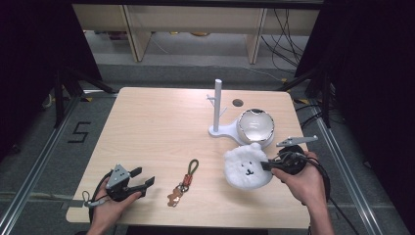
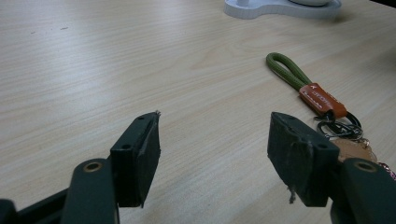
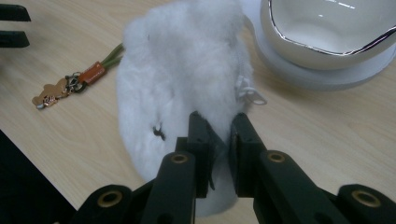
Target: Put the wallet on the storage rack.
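One fluffy pouch (image 1: pixel 248 165) sits at the table's four o'clock, its edge pinched in the right gripper (image 1: pixel 268 165). Lift slowly, keeping the fur bunched so it cannot slip. One keychain (image 1: pixel 185 180) lies at six o'clock, one stand (image 1: pixel 217 105) and one bowl (image 1: pixel 255 125) at two. The left gripper (image 1: pixel 145 177) gapes wide, empty.

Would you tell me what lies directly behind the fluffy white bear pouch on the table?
Behind the white bear pouch stands a silver-rimmed white bowl on the white stand base. The pouch covers part of the base's near edge, and its contents cannot be seen.
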Demonstrator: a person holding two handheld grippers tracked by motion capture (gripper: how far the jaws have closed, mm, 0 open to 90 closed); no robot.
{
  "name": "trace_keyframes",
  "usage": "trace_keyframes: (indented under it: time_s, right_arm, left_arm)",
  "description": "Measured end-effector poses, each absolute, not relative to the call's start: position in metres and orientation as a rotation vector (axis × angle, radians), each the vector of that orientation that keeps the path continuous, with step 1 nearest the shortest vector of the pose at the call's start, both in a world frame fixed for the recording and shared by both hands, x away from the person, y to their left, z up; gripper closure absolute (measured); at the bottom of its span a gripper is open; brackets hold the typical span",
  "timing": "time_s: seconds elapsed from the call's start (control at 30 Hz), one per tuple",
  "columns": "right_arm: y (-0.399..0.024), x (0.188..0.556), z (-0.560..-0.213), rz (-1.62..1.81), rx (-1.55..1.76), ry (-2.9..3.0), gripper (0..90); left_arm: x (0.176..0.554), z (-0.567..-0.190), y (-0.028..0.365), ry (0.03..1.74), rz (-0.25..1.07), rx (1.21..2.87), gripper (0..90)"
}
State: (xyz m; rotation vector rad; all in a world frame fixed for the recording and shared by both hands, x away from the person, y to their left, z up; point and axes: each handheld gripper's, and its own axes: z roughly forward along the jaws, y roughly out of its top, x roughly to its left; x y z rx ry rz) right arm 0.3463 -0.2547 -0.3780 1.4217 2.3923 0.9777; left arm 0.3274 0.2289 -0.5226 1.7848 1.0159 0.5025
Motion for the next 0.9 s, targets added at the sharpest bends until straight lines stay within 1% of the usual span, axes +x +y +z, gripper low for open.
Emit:
trace_keyframes:
  time_s: [0.37, 0.47, 0.9]
  right_arm:
    - [-0.262, 0.351, -0.374, 1.019, 1.370, 2.348, 81.5]
    - [-0.261, 0.349, -0.372, 1.013, 1.435, 2.351, 81.5]
    - [-0.268, 0.352, -0.368, 1.053, 1.426, 2.261, 81.4]
  left_arm:
    - [0.328, -0.523, 0.229, 1.010, 0.506, 1.776, 34.1]
    - [0.327, -0.522, 0.229, 1.015, 0.510, 1.781, 34.1]
    - [0.328, -0.523, 0.228, 1.017, 0.508, 1.778, 34.1]
